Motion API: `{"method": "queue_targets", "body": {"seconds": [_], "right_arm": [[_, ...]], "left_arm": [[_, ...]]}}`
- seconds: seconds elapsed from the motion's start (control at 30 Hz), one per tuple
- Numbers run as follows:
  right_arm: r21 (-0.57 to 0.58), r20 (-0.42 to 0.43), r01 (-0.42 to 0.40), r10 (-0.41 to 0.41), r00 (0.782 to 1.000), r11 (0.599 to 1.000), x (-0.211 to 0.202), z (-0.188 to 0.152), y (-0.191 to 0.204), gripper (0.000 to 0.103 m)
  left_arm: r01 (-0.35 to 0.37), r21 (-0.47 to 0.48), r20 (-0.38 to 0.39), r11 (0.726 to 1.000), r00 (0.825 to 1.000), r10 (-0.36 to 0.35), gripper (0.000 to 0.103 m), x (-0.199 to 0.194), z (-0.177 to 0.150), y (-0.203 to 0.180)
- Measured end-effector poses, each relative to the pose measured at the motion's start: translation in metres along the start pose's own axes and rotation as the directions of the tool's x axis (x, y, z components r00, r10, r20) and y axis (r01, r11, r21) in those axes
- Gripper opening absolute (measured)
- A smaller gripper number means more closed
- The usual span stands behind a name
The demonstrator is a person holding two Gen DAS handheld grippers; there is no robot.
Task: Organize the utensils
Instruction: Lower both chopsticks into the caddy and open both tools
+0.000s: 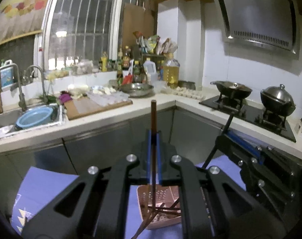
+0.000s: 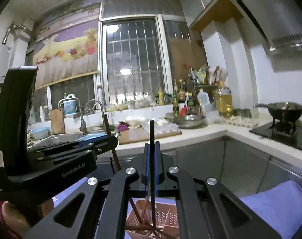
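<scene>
My left gripper [image 1: 154, 134] is shut on a brown chopstick [image 1: 153, 115], which stands upright between the blue pads. Its lower end reaches down into a pink perforated utensil basket [image 1: 167, 194] that holds several more chopsticks lying crossed. My right gripper [image 2: 152, 146] is shut on a black chopstick [image 2: 151, 135], also upright over the same basket [image 2: 165, 217]. Each gripper shows in the other's view: the right gripper [image 1: 223, 137] with its black chopstick [image 1: 229, 120] to the right, the left gripper [image 2: 113, 139] with its brown chopstick [image 2: 108, 127] to the left.
The basket sits on a blue-purple cloth [image 1: 41, 187]. Ahead runs an L-shaped counter [image 1: 111, 119] with a sink and blue basin [image 1: 34, 117], a cutting board [image 1: 95, 107], a metal bowl [image 1: 137, 88] and an oil bottle [image 1: 170, 71]. A stove [image 1: 248, 115] with a wok and a lidded pot stands right.
</scene>
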State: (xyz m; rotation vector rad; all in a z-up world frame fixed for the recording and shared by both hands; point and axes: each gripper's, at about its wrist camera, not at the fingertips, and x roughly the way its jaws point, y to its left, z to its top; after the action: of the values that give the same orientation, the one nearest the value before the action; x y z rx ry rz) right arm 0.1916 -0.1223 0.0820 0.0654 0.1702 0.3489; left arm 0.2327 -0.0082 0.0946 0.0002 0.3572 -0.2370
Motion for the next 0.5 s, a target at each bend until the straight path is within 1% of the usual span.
{"method": "queue_targets", "body": {"seconds": [0.17, 0.3, 0.37, 0.5], "right_arm": [[-0.005, -0.031, -0.006, 0.006, 0.999, 1.0, 0.003, -0.012, 0.001, 0.005], [-0.006, -0.066, -0.004, 0.004, 0.998, 1.0, 0.004, -0.02, 0.004, 0.005], [-0.007, -0.093, -0.009, 0.008, 0.996, 1.0, 0.006, -0.023, 0.005, 0.005], [-0.003, -0.195, -0.02, 0.019, 0.981, 1.0, 0.011, -0.033, 0.009, 0.005]], "left_arm": [[0.014, -0.004, -0.045, 1.0, 0.999, -0.014, 0.004, 0.016, -0.017, -0.002], [0.007, 0.006, -0.088, 1.0, 0.996, -0.006, 0.005, 0.023, -0.031, -0.005], [-0.007, 0.012, -0.114, 1.0, 0.993, 0.009, 0.005, 0.025, -0.04, -0.008], [-0.04, 0.012, -0.167, 0.999, 0.985, 0.041, 0.005, 0.028, -0.055, -0.007]]}}
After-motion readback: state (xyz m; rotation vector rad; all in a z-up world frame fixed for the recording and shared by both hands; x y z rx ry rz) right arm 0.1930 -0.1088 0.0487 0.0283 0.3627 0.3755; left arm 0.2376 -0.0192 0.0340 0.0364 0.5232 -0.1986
